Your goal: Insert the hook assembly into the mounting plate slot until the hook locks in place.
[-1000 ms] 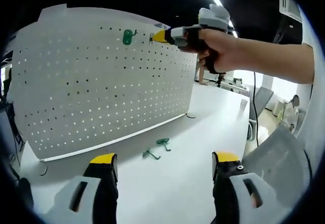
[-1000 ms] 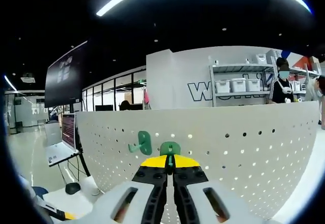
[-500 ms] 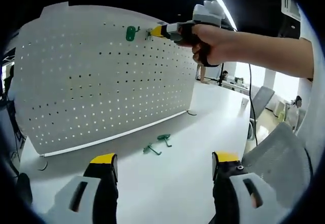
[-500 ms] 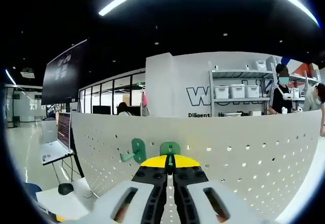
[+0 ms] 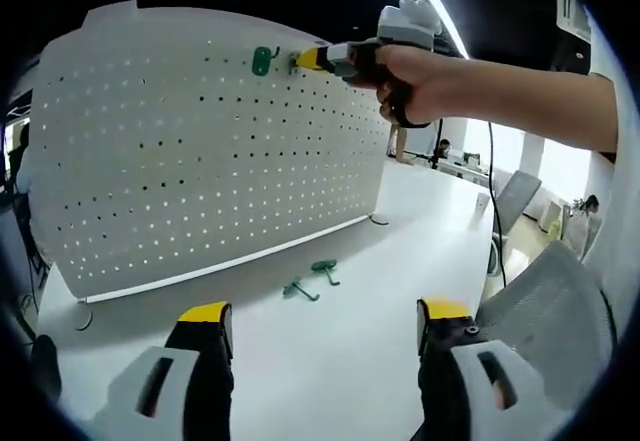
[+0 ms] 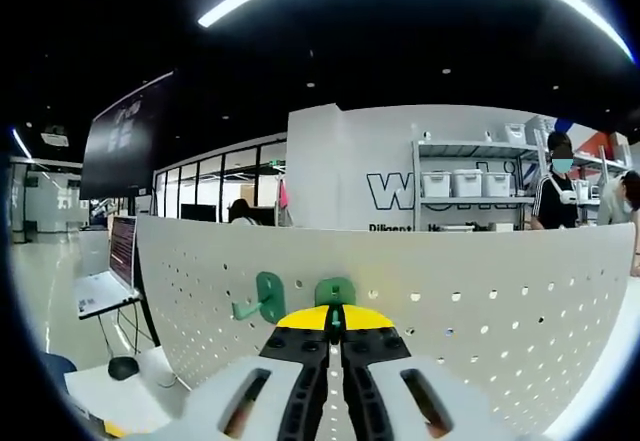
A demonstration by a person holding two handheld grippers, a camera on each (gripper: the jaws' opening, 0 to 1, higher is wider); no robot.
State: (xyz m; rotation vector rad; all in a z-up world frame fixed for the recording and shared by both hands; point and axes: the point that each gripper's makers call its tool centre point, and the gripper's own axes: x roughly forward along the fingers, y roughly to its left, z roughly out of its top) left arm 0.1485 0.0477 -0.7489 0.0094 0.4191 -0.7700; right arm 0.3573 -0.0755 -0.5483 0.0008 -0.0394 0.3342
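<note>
Left gripper (image 5: 318, 323) jaws spread over white table (image 5: 330, 361), two loose green hooks (image 5: 310, 279) beyond, right gripper (image 6: 334, 318) pinching green hook (image 6: 335, 291) against upright pegboard (image 5: 200, 151), mounted hook (image 6: 262, 298) just beside, shelves (image 6: 470, 186) behind, little changed from a second ago.

Matt white perforated pegboard (image 5: 210, 151); smooth green plastic-looking hooks (image 5: 310, 279); matt white table (image 5: 330, 361).

A green hook (image 6: 335, 291) sits against the upright white pegboard (image 6: 480, 311), near its top edge.
</note>
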